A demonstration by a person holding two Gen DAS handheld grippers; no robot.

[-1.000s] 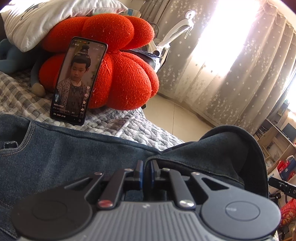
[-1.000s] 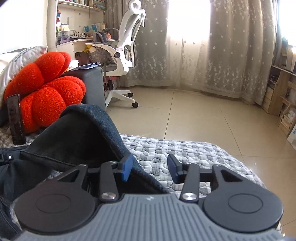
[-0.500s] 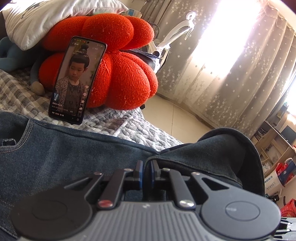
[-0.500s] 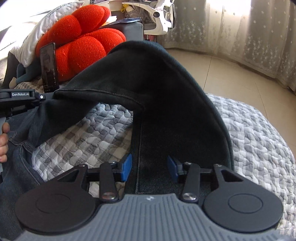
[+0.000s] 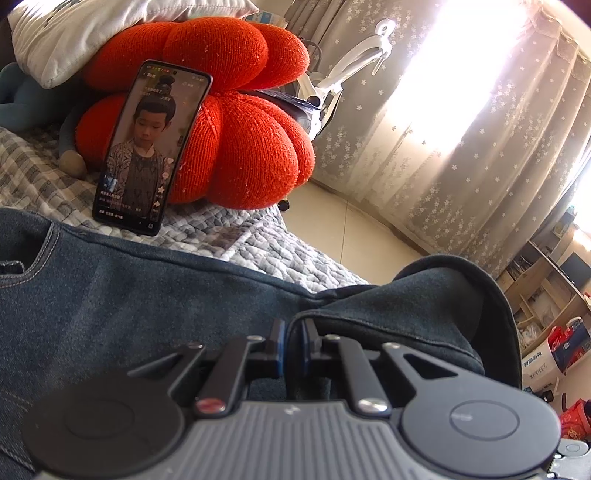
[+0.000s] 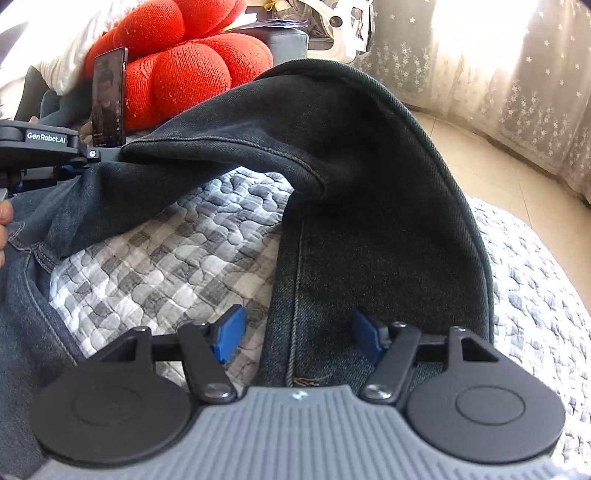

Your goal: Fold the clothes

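Note:
Dark blue jeans (image 5: 147, 295) lie across a grey checked quilt (image 6: 166, 258) on a bed. My left gripper (image 5: 291, 343) is shut on a fold of the denim and holds it a little above the bed. The right wrist view shows that gripper (image 6: 55, 147) at the left edge, with the cloth arching from it over to a jeans leg (image 6: 369, 221) lying on the quilt. My right gripper (image 6: 297, 334) hangs low over this leg and its jaws are opening. The leg's seam edge lies between the blue pads (image 6: 229, 332), which do not press on it.
A phone (image 5: 147, 147) with a lit screen leans on a red pumpkin cushion (image 5: 240, 129), under a white pillow (image 5: 92, 29). Beyond the bed's edge are tiled floor (image 5: 351, 221), a white office chair (image 5: 351, 70), curtains (image 5: 461, 147) and shelves (image 5: 546, 288).
The right gripper has dipped and tilted down over the jeans leg, and its jaws now stand wider. The left gripper keeps its hold and has not moved.

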